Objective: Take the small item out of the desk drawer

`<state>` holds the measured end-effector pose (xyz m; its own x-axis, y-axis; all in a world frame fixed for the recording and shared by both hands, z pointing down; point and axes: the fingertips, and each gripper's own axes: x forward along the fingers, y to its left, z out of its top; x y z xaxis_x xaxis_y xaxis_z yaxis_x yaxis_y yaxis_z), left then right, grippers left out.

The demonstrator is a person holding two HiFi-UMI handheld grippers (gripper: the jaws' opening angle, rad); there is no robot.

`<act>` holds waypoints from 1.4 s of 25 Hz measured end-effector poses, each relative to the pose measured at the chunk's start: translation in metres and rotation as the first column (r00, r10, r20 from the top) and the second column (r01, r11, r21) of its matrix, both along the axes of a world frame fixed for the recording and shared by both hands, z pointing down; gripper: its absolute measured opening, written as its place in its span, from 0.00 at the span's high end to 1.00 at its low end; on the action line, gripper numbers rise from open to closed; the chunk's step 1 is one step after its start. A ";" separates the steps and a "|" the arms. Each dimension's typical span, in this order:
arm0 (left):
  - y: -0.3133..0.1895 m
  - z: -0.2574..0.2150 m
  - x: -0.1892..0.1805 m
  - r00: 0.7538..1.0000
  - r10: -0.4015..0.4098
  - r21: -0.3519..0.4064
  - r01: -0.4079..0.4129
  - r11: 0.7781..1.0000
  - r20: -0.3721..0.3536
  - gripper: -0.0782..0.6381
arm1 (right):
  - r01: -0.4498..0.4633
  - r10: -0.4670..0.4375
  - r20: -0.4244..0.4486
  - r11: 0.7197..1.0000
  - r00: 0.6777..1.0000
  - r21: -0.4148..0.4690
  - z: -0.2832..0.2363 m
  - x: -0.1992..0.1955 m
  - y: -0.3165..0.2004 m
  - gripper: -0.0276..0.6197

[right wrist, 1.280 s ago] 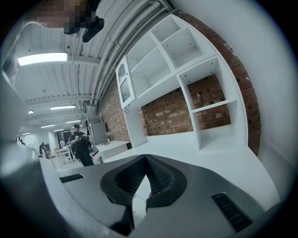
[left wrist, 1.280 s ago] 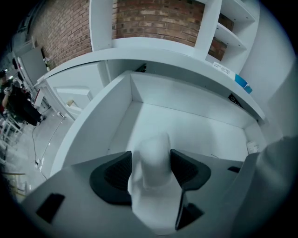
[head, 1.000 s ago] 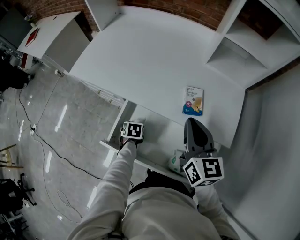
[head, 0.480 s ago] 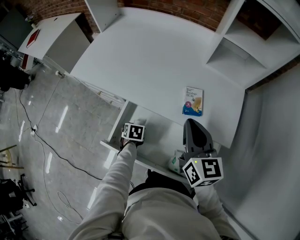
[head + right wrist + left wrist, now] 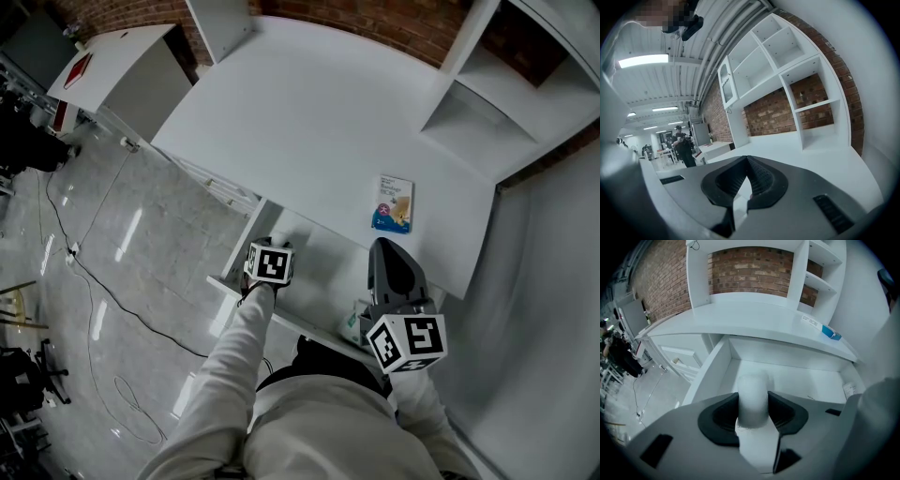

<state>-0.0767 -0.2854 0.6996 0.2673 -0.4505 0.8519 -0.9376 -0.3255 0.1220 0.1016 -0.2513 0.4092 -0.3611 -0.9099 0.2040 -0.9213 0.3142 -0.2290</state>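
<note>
The desk drawer (image 5: 314, 272) stands pulled out under the white desktop (image 5: 319, 122). My left gripper (image 5: 272, 263) hangs over the drawer's left part. In the left gripper view its jaws (image 5: 753, 414) press on both sides of a small white cylinder (image 5: 753, 390), which stands upright over the drawer's white floor (image 5: 801, 380). My right gripper (image 5: 394, 272) is held over the drawer's right end, pointing up and away. Its jaws (image 5: 746, 180) are shut with nothing between them.
A blue snack packet (image 5: 393, 204) lies on the desktop near its front edge and also shows in the left gripper view (image 5: 830, 333). A green and white pack (image 5: 353, 323) lies in the drawer by the right gripper. White shelves (image 5: 478, 103) stand at the back right; cables (image 5: 94, 281) trail on the floor.
The left gripper has shifted slightly to the right over the drawer. The right gripper has stayed where it was.
</note>
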 end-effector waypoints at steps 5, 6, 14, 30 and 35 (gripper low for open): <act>-0.002 -0.026 0.004 1.000 0.011 0.046 -0.010 0.999 -0.020 0.62 | 0.015 -0.015 0.007 1.000 1.000 0.005 -0.001 -0.005 0.002 0.91; -0.002 -0.030 0.003 1.000 0.010 0.055 -0.009 0.998 -0.021 0.62 | 0.017 -0.017 0.009 1.000 1.000 0.004 -0.001 -0.006 0.003 0.91; -0.006 -0.069 -0.004 1.000 0.002 0.147 0.000 0.989 -0.012 0.62 | 0.038 -0.038 0.017 0.999 0.999 0.010 -0.004 -0.015 0.010 0.91; 0.000 -0.157 -0.017 0.999 -0.001 0.331 0.014 0.943 -0.037 0.62 | 0.071 -0.071 0.017 0.997 0.997 0.033 -0.016 -0.027 0.026 0.91; 0.007 -0.181 -0.019 0.999 -0.003 0.388 0.021 0.921 -0.048 0.62 | 0.082 -0.083 0.013 0.996 0.996 0.038 -0.018 -0.031 0.032 0.91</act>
<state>-0.0958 -0.2783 0.5182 0.2940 -0.7470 0.5962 -0.9382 -0.3447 0.0308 0.0709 -0.2188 0.3911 -0.4379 -0.8838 0.1648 -0.8886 0.3976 -0.2287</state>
